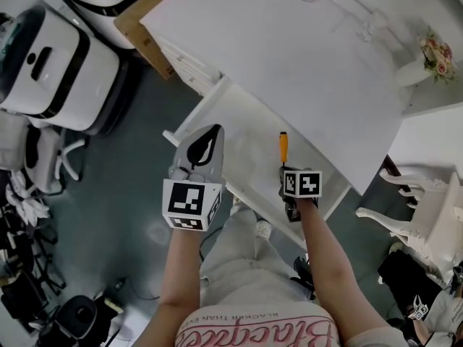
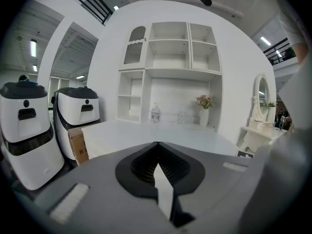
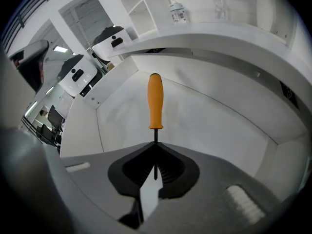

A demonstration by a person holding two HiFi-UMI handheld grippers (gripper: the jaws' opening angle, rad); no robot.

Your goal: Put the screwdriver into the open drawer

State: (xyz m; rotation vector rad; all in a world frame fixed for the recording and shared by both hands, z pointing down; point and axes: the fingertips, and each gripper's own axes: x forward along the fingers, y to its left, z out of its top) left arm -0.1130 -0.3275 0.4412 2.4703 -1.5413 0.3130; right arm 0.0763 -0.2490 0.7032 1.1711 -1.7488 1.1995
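My right gripper (image 3: 155, 147) is shut on the thin metal shaft of the screwdriver (image 3: 155, 101), whose orange handle sticks out ahead of the jaws. It hangs over the white open drawer (image 3: 204, 126), handle pointing toward the desk. In the head view the screwdriver (image 1: 283, 147) sits above the drawer (image 1: 249, 150), just ahead of the right gripper (image 1: 285, 170). My left gripper (image 1: 206, 139) is shut with nothing in it, held over the drawer's left part. In the left gripper view the left gripper (image 2: 156, 150) faces across the desk toward a shelf unit.
The white desk (image 1: 304, 63) lies beyond the drawer, with a bottle (image 2: 155, 113) and a flower vase (image 2: 203, 115) by the shelves. White machines (image 1: 51, 71) stand at the left, a cardboard box (image 1: 148, 38) beside them. A white chair (image 1: 427, 215) stands at the right.
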